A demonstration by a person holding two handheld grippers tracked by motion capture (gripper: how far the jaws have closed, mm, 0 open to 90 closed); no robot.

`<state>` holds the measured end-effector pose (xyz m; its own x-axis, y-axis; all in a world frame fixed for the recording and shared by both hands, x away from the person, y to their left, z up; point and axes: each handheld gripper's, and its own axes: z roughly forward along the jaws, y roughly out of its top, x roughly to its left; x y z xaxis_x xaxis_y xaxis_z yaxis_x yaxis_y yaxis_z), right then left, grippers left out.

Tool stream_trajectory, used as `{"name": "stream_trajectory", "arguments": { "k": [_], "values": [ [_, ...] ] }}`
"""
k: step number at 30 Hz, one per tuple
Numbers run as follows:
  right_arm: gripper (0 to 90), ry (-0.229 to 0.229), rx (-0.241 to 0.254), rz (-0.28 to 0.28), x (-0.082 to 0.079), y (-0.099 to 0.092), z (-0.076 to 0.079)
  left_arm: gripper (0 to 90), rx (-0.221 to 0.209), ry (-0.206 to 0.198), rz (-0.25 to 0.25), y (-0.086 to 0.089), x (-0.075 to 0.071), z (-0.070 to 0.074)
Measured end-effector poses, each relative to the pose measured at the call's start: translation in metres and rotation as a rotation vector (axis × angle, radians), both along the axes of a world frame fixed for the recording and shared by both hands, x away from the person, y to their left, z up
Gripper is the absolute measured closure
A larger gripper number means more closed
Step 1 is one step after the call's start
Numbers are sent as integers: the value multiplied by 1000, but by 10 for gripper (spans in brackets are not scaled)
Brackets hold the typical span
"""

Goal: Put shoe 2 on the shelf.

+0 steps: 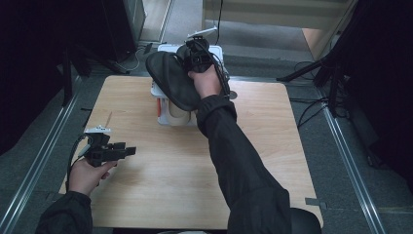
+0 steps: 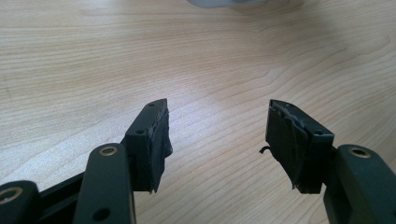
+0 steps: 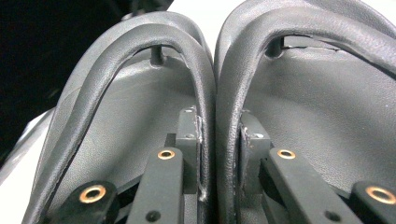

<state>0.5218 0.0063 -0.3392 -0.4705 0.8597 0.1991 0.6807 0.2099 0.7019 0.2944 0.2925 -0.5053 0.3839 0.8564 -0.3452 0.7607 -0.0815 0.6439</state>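
A pair of black flip-flops [image 1: 169,78] hangs in the air over the back middle of the wooden table [image 1: 160,185]. My right gripper [image 1: 197,54] is shut on them. In the right gripper view the two sandals lie side by side, the left one [image 3: 116,116] and the right one [image 3: 322,102], and the right gripper [image 3: 217,140] pinches their inner straps together between its pads. My left gripper [image 1: 130,151] rests low over the table's front left, held in a hand. Its jaws [image 2: 217,140] stand open above bare wood, with nothing between them.
Under the held sandals stands a white rack [image 1: 160,105] with cream-coloured things inside, at the table's back middle. Its edge [image 2: 224,2] shows at the top of the left gripper view. Black stand legs and cables [image 1: 321,73] lie on the floor to the right.
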Motion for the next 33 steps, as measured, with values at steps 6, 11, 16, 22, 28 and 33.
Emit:
{"name": "stream_trajectory", "arguments": {
  "k": [6, 11, 16, 22, 28, 33],
  "values": [
    [755, 2, 33, -158, 10, 6, -1, 402, -5, 3, -5, 0, 1, 0],
    [754, 17, 88, -234, 19, 9, -4, 401, -1, 2, -16, -1, 1, 0],
    [751, 3, 112, -282, 26, 11, -5, 401, -2, 5, -19, -1, 1, 0],
    [749, 2, 125, -329, 30, 10, -8, 401, -2, 9, -21, -1, 2, 0],
    [749, -1, 101, -358, 30, 18, -6, 401, 1, 10, -24, -2, 2, 0],
    [749, -12, 86, -390, 32, 18, -3, 400, -3, 7, -22, -2, 2, 0]
  ]
}}
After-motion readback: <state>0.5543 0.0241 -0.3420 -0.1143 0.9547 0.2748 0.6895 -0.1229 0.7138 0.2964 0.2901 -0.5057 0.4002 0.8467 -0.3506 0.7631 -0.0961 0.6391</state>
